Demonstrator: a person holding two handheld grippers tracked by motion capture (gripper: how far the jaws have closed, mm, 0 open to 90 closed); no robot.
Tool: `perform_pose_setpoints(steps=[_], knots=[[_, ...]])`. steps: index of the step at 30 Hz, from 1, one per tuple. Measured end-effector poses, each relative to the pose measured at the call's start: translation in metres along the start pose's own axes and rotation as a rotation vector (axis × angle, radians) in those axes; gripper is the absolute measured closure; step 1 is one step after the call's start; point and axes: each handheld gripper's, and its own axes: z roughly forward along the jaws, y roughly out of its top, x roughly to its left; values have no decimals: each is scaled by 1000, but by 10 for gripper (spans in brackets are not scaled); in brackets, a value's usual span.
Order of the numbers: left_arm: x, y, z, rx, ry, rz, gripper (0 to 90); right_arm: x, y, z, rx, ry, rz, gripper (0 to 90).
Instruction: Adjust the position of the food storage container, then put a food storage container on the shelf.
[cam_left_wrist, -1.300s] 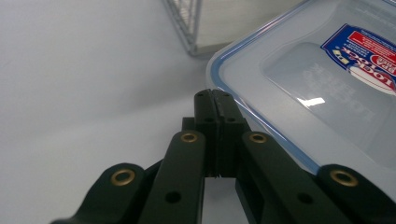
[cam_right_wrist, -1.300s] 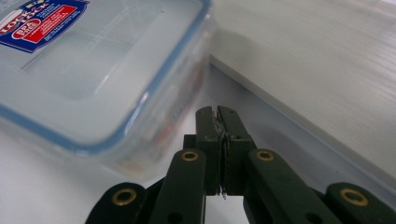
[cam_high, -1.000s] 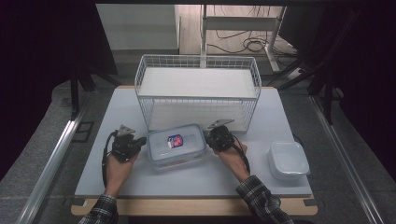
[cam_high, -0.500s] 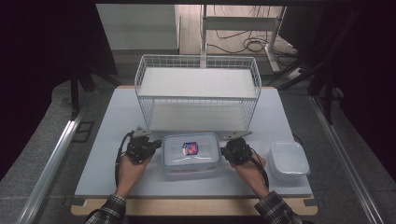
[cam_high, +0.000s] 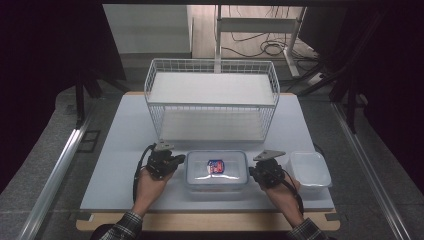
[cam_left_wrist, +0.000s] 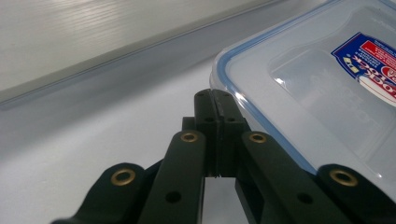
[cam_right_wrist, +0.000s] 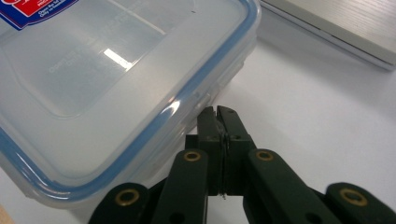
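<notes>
- High view: your left gripper (cam_high: 176, 161) sits at the left short end of the lidded clear container (cam_high: 216, 170), and your right gripper (cam_high: 254, 174) sits at its right short end. The container lies flat near the front edge of the white table (cam_high: 120, 150), just in front of the white wire basket (cam_high: 212, 100). A smaller empty clear tub (cam_high: 310, 169) stands just to the right of your right hand.
- Left gripper view: your left gripper (cam_left_wrist: 218, 100) has its jaws pressed together with nothing between them; the tips lie right at the blue-sealed rim of the container (cam_left_wrist: 308, 88), whose red and blue label (cam_left_wrist: 371, 60) faces up.
- Right gripper view: your right gripper (cam_right_wrist: 217, 111) is all but closed, a hairline gap parting the tips, and it holds nothing. The tips lie close against the side of the container (cam_right_wrist: 107, 84), below its blue-edged lid.
</notes>
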Motion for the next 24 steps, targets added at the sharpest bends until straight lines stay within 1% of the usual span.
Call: perform_pose_setpoints(steps=[1,2,4,6,10,11,12,14,15,16,18,20,23,24], knots=[[0,0,-2,-3,6,10,899,-1,0,0,0,3,1,846],[0,-1,-3,-4,15,23,859,-2,-1,-1,-3,4,1,828],[2,-2,-7,-4,46,39,771,-2,-2,-4,-11,-14,-11,792],[7,-4,-13,14,65,65,678,-4,-2,-8,-24,-34,-19,750],[16,-10,-22,8,68,43,474,-8,-4,-17,-58,-49,-1,633],[18,-11,-24,2,59,40,420,-10,-4,-19,-65,-52,5,601],[20,-13,-25,-3,47,26,366,-11,-4,-21,-74,-52,14,569],[21,-14,-27,-15,43,22,298,-15,-4,-25,-91,-44,26,477],[23,-15,-28,-14,22,27,259,-16,-4,-26,-100,-38,32,431],[24,-15,-29,-15,16,14,225,-18,-4,-28,-116,-30,43,397],[25,-16,-30,-25,1,18,194,-21,-4,-29,-134,-4,47,339],[23,-16,-31,-26,-1,21,154,-22,-3,-30,-142,7,46,278],[21,-16,-32,-34,-1,46,135,-21,-2,-31,-161,20,34,197],[20,-17,-32,-43,-12,53,133,-20,-2,-31,-168,23,26,175]])
